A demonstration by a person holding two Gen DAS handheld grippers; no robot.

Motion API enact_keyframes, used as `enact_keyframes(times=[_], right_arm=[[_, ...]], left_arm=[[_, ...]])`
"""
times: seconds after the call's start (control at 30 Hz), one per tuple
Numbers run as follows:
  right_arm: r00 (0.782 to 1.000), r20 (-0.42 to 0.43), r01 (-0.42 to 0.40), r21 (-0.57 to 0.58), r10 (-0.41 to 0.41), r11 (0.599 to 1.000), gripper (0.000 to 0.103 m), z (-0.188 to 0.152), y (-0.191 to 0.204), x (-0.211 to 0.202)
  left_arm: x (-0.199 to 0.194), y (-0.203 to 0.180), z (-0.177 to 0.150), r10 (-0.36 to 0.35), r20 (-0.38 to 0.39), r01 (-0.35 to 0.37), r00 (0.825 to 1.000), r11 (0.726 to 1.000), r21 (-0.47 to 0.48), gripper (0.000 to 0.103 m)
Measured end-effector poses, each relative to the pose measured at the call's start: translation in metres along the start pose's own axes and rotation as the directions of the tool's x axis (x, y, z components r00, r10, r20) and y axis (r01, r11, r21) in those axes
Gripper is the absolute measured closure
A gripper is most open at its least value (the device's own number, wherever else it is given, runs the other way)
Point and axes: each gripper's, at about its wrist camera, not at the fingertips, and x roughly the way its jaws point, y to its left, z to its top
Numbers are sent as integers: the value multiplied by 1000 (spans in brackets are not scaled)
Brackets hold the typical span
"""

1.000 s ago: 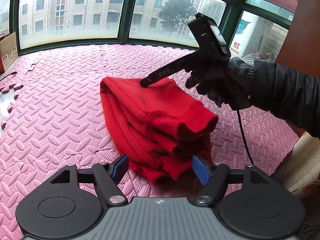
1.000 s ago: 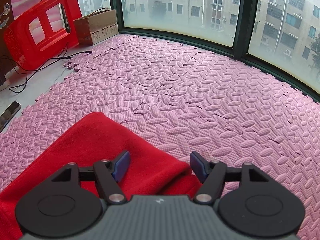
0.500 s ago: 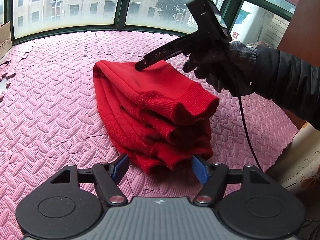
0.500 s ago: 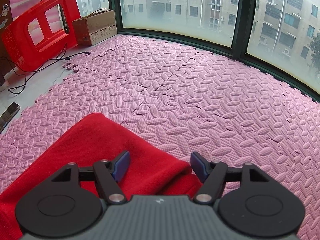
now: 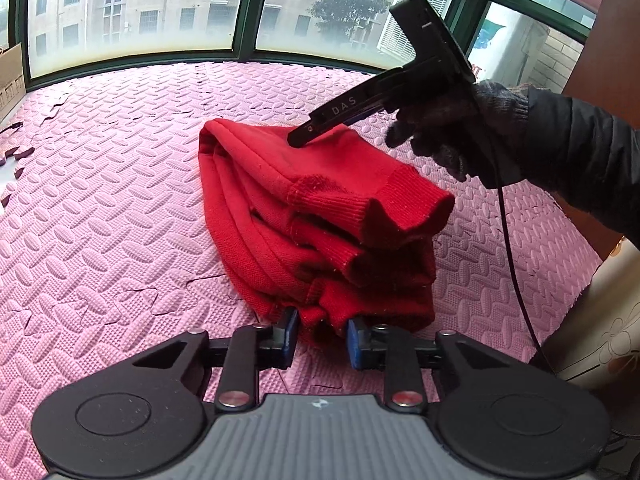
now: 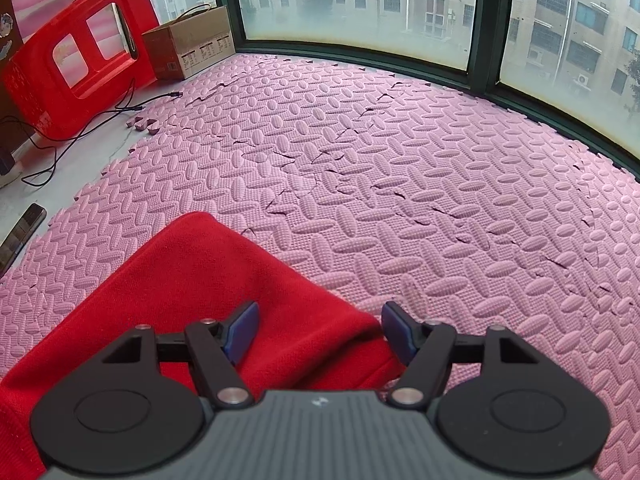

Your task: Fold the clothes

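Left gripper (image 5: 319,336): its 2 blue-padded fingers (image 5: 289,334) are drawn close and pinch the near bottom hem of the red garment (image 5: 320,216), a small tuck of cloth caught between the pads. Ahead of these fingers the garment rises as a folded stack of several layers, ribbed cuffs facing the camera, lying on the pink foam floor mat (image 5: 100,220).

Right gripper (image 6: 318,334): its 2 fingers (image 6: 242,330) stand spread apart above the top layer of the garment, the left pad over the cloth and the right pad at the cloth's right edge; nothing is held between them. In the left wrist view the tip of this gripper rests on the upper face of the stack, beyond the left fingers, and it is held by a gloved hand (image 5: 452,132) in a dark sleeve (image 5: 580,160), with a black cable (image 5: 512,264) hanging from it.

Beyond the right fingers the mat runs to a green-framed window (image 6: 360,12). To their far left stand a red plastic chair (image 6: 68,60) and a cardboard box (image 6: 188,42), with loose black cables (image 6: 80,128) on the bare floor.
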Motion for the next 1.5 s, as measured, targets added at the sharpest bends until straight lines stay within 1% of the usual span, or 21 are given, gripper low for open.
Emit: enact_keyframes(times=[0.2, 0.4, 0.53, 0.77, 0.87, 0.97, 1.0, 1.03, 1.07, 1.1, 1.13, 1.2, 1.27, 1.33, 1.37, 1.4, 1.43, 1.5], right_arm=[[1000, -20, 20, 34, -19, 999, 34, -12, -5, -13], [998, -41, 40, 68, -38, 997, 34, -24, -10, -26], [997, -53, 53, 95, -49, 994, 34, -33, -12, -36], [998, -48, 47, 196, -38, 979, 34, -58, -10, -53], [998, -23, 60, 200, -57, 978, 34, -65, -5, -60], [995, 27, 92, 163, -98, 982, 34, -65, 1, -70], [993, 43, 104, 150, -112, 983, 34, -65, 4, -73], [991, 57, 117, 131, -125, 984, 34, -64, 7, -77], [988, 69, 127, 111, -135, 986, 34, -63, 10, -79], [986, 84, 136, 79, -143, 988, 34, -62, 17, -83], [984, 99, 145, 48, -149, 988, 34, -62, 23, -87], [980, 120, 156, 6, -156, 988, 34, -63, 33, -91], [976, 155, 168, -81, -155, 982, 33, -66, 56, -98], [974, 172, 173, -130, -149, 976, 33, -67, 69, -100], [971, 188, 181, -191, -145, 965, 33, -70, 84, -100], [969, 203, 190, -250, -141, 949, 31, -73, 99, -99], [967, 217, 199, -308, -135, 930, 25, -76, 114, -99], [960, 249, 229, -422, -131, 877, 21, -83, 142, -95]], left_arm=[[-5, 30, 9, 79, 33, -78, 996, 996, -40, 78], [6, 66, 25, 145, 50, -140, 988, 986, -93, 78], [14, 78, 38, 161, 62, -156, 985, 984, -86, 78], [30, 99, 56, 159, 52, -151, 986, 980, -128, 78], [29, 102, 56, 172, 41, -165, 984, 976, -145, 74], [27, 106, 55, 186, 30, -178, 982, 970, -162, 66], [26, 107, 55, 190, 27, -183, 981, 969, -168, 56], [26, 108, 54, 194, 23, -188, 981, 967, -173, 50], [25, 110, 54, 198, 18, -191, 980, 965, -180, 49], [25, 112, 53, 196, 10, -190, 981, 962, -198, 45], [24, 115, 52, 195, 2, -191, 981, 958, -214, 38], [23, 118, 51, 212, -10, -208, 977, 950, -235, 32], [20, 119, 51, 225, -14, -221, 974, 943, -249, 28], [17, 121, 51, 237, -13, -232, 971, 938, -258, 18], [15, 121, 51, 243, -12, -237, 970, 935, -262, 17], [14, 121, 51, 246, -8, -240, 969, 934, -264, 15], [12, 121, 52, 250, -4, -243, 968, 933, -266, 13], [9, 122, 53, 260, -1, -250, 966, 928, -278, 8]])
